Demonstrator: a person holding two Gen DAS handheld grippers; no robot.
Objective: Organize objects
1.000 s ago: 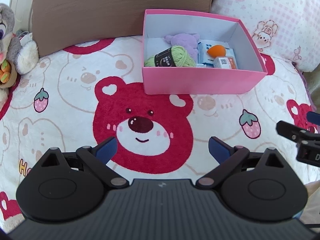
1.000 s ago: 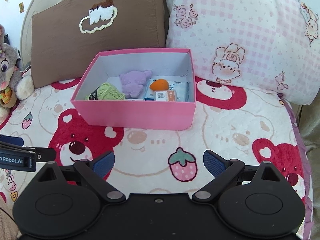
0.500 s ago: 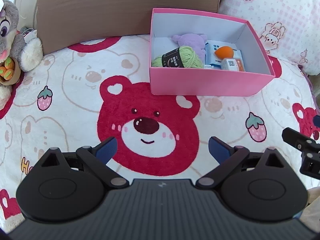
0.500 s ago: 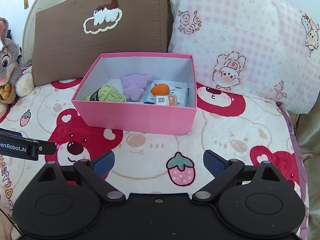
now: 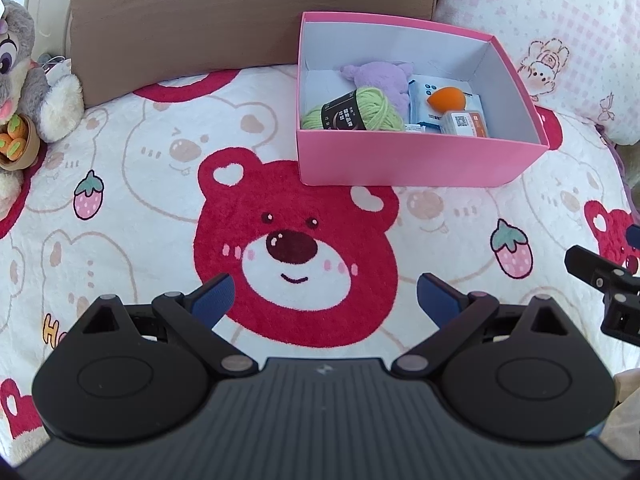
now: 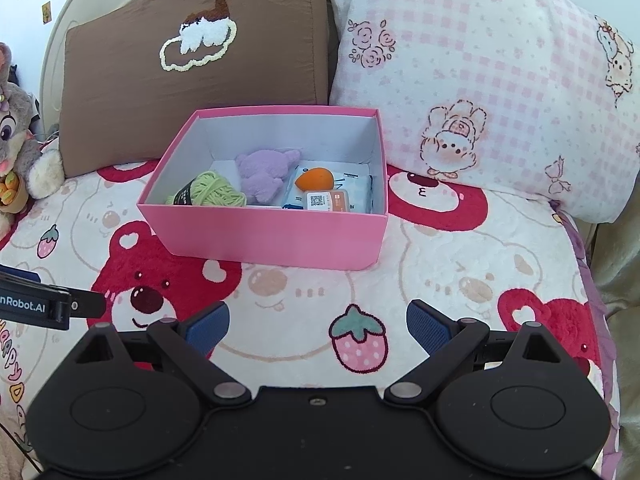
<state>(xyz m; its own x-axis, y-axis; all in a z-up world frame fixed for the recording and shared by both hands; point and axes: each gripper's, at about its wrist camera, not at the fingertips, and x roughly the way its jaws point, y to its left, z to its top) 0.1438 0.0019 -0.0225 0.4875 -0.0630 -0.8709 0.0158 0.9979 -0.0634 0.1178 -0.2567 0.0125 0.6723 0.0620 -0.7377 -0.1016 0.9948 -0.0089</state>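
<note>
Pink box sits toward the head end of the bed, on the bear-print blanket, just in front of the brown pillow. In the left wrist view it holds a ball of green yarn, a purple plush toy, an orange egg-shaped sponge, a white packet and a small orange-and-white carton. The left hand-held gripper hovers over the blanket well short of the box, fingers spread wide and holding nothing. The other tool pokes in at the right edge.

From the right wrist view, the box lies between the brown pillow and the pink checked pillow, with a grey plush rabbit at the left edge of the bed. The right hand-held gripper is likewise released and empty, above a printed strawberry.

No loose item shows on the blanket, so the sorting looks nearly or fully done. If anything remains out of sight, a good approach is to bring it over the near wall of the box, lower it into the free space at the back, and release only once it is inside, so the light cardboard does not slide on the soft cover.
</note>
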